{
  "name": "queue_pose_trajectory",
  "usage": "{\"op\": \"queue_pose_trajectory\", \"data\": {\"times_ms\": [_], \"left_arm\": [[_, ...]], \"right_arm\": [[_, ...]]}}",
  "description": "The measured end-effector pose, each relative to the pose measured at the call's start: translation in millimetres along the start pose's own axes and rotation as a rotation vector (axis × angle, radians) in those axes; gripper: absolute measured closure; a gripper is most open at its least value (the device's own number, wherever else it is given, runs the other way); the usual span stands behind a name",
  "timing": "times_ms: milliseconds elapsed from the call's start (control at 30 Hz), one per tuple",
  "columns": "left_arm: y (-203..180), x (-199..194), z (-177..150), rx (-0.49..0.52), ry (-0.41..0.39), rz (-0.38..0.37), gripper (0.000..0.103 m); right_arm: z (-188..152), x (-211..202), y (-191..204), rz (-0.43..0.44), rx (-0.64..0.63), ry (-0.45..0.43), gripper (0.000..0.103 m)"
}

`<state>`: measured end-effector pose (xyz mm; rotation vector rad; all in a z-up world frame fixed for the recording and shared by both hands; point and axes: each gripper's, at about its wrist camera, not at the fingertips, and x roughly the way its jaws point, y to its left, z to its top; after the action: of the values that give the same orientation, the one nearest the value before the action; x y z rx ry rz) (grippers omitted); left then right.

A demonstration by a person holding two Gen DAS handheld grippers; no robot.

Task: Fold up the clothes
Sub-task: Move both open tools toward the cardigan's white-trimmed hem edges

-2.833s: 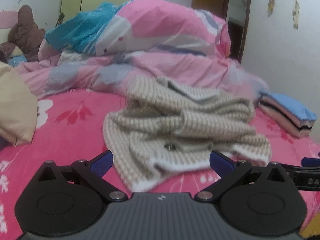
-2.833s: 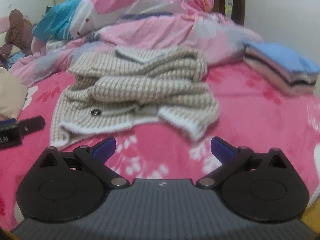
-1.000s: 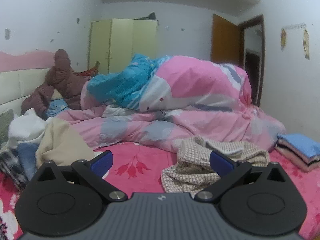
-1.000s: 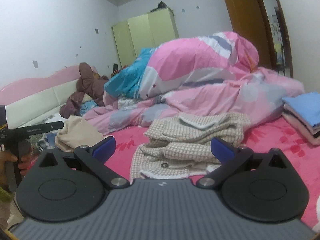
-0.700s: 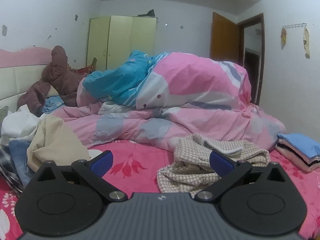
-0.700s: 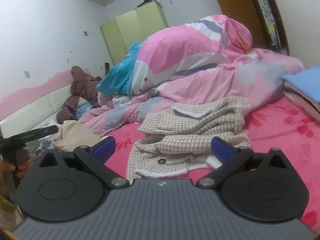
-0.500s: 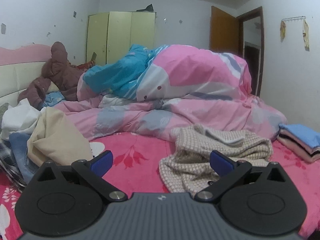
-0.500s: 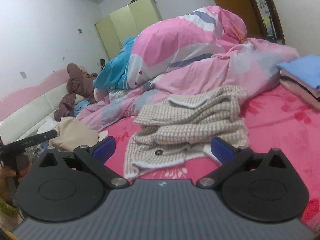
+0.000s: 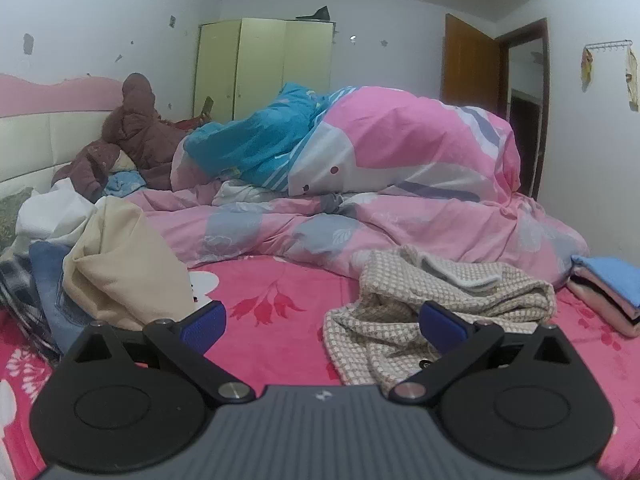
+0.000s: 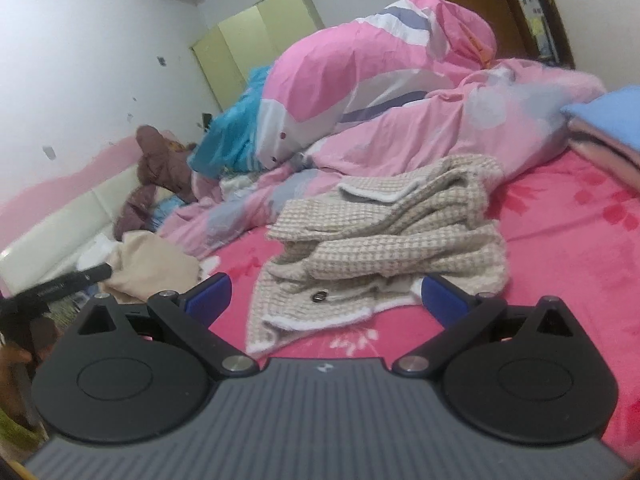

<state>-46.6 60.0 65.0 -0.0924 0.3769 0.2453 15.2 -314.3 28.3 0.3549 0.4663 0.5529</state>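
Pink bedsheet (image 10: 560,248) carries a crumpled cardigan (image 10: 392,232), partly hidden behind spread-apart right gripper (image 10: 324,300); left gripper (image 9: 322,326) likewise apart

The left gripper (image 9: 322,326) hangs over a bright pink floral bedsheet (image 9: 280,344) with its blue-tipped jaws spread wide and empty. A crumpled beige checked knit cardigan (image 9: 436,304) lies just ahead on the right, a stack of folded blue and pink clothes (image 9: 608,290) beyond it, and a loose cream garment (image 9: 120,268) on the left

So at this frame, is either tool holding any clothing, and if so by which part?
Nothing is held. The left tool and right tool are both open and empty, and the checked cardigan lies loose on the bed, untouched.
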Motion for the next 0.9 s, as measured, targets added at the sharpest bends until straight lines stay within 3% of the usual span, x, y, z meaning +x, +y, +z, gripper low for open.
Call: {"op": "queue_pose_trajectory", "data": {"times_ms": [200,567,700,900], "left_arm": [[-12,-13,-8,0.029,0.009,0.021,0.0],[-23,-22,-7,0.047,-0.014,0.009,0.0],[-20,-8,-13,0.027,-0.003,0.0,0.0],[-17,35,-31,-0.002,0.077,0.001,0.0]], "right_arm": [[-6,-6,-1,0.052,0.022,0.003,0.001],[-8,-23,-7,0.026,0.028,-0.036,0.001],[-11,-17,-7,-0.001,0.016,-0.032,0.001],[-24,23,-11,-0.064,-0.016,0.032,0.001]]}}
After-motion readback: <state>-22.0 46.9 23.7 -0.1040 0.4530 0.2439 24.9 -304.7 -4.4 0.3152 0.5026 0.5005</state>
